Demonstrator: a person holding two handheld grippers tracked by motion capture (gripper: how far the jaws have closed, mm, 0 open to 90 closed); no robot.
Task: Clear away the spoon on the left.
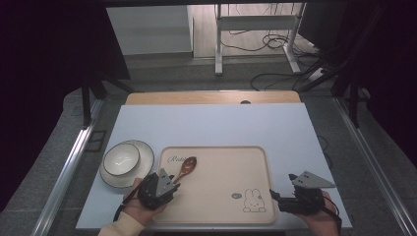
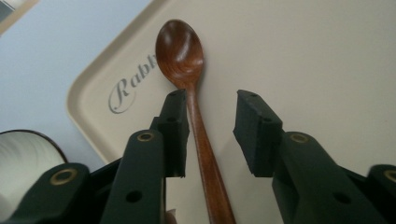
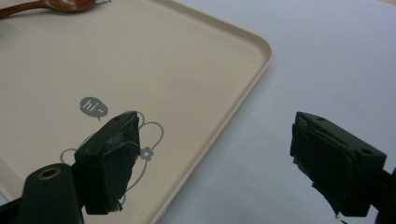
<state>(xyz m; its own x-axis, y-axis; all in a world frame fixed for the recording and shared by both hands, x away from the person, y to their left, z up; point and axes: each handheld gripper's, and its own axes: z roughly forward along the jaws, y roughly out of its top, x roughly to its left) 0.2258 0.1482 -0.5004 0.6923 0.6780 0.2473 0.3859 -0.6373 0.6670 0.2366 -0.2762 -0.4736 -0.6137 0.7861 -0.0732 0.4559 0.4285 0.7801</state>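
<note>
A brown wooden spoon (image 1: 186,168) lies on the beige tray (image 1: 221,162) near its left end, bowl end pointing away from me. My left gripper (image 1: 172,183) is open at the spoon's handle. In the left gripper view the handle of the spoon (image 2: 198,126) runs up between the two jaws, close against the left pad (image 2: 175,126), and the left gripper (image 2: 212,100) has not closed on it. My right gripper (image 1: 281,185) is open at the tray's right edge. In the right gripper view, the right gripper (image 3: 215,126) holds nothing, with one jaw over the tray (image 3: 187,56) and the other over the table.
A white bowl (image 1: 120,158) sits on a white plate (image 1: 145,152) left of the tray, close to my left hand. The pale blue tabletop (image 1: 221,123) stretches beyond the tray. A rabbit print (image 1: 254,201) marks the tray's front right corner.
</note>
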